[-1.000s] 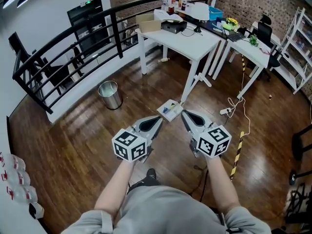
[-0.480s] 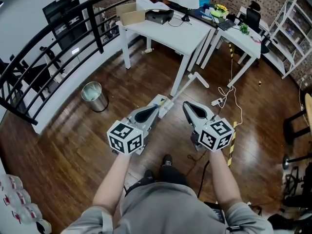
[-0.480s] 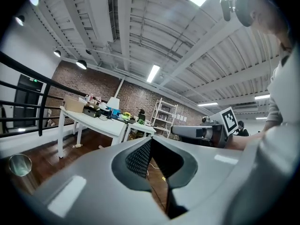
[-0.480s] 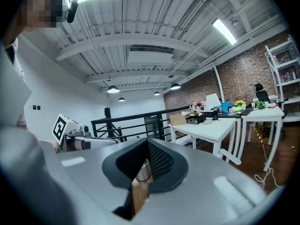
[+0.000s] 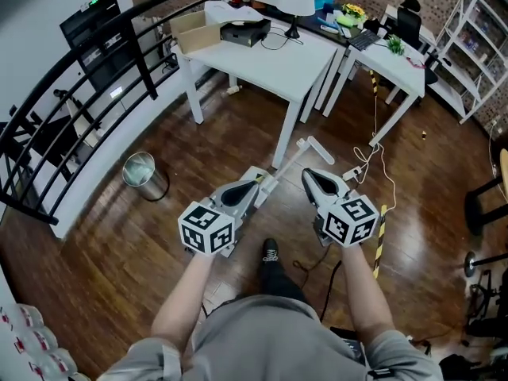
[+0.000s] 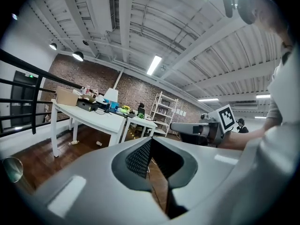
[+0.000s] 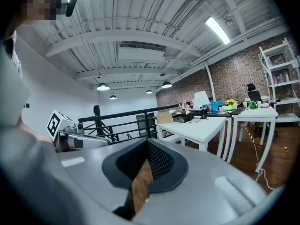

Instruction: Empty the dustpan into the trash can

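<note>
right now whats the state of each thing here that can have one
left gripper: shut, nothing between the jaws
right gripper: shut, nothing between the jaws
dustpan: lying on the floor, not held
trash can: upright, top open, no lid

Honestly, no readable text anywhere here; the cube [image 5: 208, 228] on the left gripper [image 5: 255, 185] and the cube [image 5: 349, 221] on the right gripper [image 5: 306, 175] only carry black-and-white square code patterns, no letters or digits; the green lit sign [image 5: 95, 1] on the dark cabinet, upper left of the head view, is too small to read; same for the labels on the bottles [image 5: 36, 355] at lower left.
</note>
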